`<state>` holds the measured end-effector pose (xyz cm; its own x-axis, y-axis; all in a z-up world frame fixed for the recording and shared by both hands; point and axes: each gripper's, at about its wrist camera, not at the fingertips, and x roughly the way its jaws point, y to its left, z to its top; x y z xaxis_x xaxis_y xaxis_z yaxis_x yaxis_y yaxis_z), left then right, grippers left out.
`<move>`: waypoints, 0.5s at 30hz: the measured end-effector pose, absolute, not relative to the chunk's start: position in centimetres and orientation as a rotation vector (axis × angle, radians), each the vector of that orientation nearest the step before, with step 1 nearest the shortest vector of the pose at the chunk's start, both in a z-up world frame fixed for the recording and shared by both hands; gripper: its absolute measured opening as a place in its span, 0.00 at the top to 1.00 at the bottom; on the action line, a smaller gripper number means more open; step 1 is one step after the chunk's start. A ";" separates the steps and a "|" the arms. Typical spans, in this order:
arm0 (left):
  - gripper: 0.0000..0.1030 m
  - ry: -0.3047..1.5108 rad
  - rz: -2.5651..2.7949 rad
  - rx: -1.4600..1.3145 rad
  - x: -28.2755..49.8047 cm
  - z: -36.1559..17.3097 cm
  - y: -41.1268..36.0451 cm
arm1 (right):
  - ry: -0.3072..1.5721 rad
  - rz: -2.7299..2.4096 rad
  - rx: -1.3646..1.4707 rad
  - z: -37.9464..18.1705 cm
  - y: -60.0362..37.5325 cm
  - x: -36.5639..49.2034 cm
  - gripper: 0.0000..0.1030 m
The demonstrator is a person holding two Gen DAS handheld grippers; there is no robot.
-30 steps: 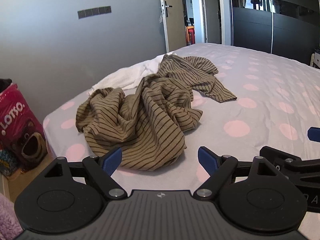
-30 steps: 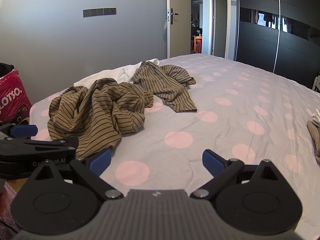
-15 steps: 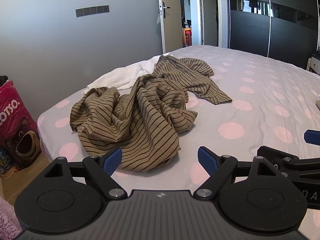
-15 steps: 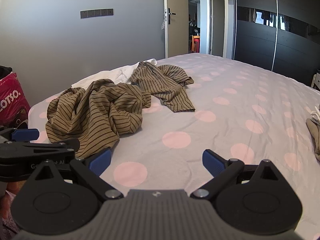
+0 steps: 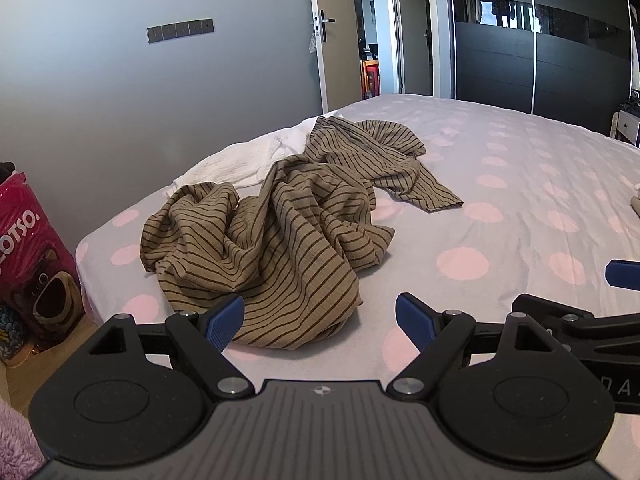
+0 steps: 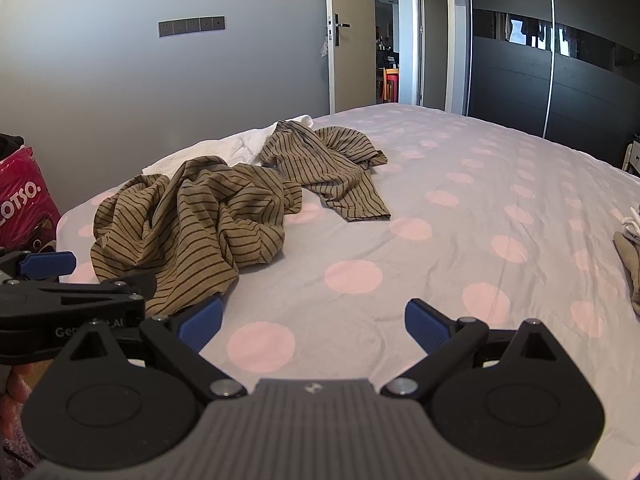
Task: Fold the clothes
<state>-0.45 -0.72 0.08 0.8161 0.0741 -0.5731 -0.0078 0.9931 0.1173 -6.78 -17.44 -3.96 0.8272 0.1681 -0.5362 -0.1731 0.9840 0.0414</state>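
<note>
A crumpled tan garment with dark stripes (image 5: 280, 232) (image 6: 200, 220) lies near the bed's left corner, one sleeve stretched toward the middle. A white cloth (image 5: 244, 160) (image 6: 224, 148) lies partly under it at the far edge. My left gripper (image 5: 320, 320) hovers open just in front of the garment's near hem, holding nothing. My right gripper (image 6: 312, 320) is open over bare sheet to the right of the garment, empty. Each gripper shows at the edge of the other's view: the right gripper (image 5: 600, 320) and the left gripper (image 6: 72, 292).
The bed (image 6: 480, 240) has a grey sheet with pink dots. A pink printed bag (image 5: 28, 256) stands on the floor at the left. More clothing (image 6: 630, 264) lies at the right edge. A grey wall, an open door (image 6: 348, 40) and dark wardrobes stand beyond.
Both grippers have drawn back and risen slightly, so the garment sits a little farther away in both views. The clothes have not moved.
</note>
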 end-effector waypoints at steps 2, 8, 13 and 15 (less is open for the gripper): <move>0.19 0.615 0.046 0.115 -0.5 0.1 -0.7 | 0.569 0.182 -0.010 -4.0 -17.4 -6.8 0.04; 0.19 0.622 0.047 0.117 -0.5 0.0 -0.6 | 0.574 0.184 -0.008 -4.1 -17.4 -6.7 0.04; 0.19 0.626 0.047 0.110 -0.4 0.0 -0.5 | 0.575 0.188 0.001 -4.1 -17.5 -6.7 0.04; 0.19 0.627 0.048 0.107 -0.5 0.0 -0.5 | 0.575 0.188 0.002 -4.1 -17.5 -6.7 0.04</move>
<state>-0.46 -0.46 -0.02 0.8086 0.0772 -0.5832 -0.0122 0.9933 0.1145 -6.72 -17.50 -4.12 0.8224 0.1776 -0.5404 -0.1768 0.9828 0.0540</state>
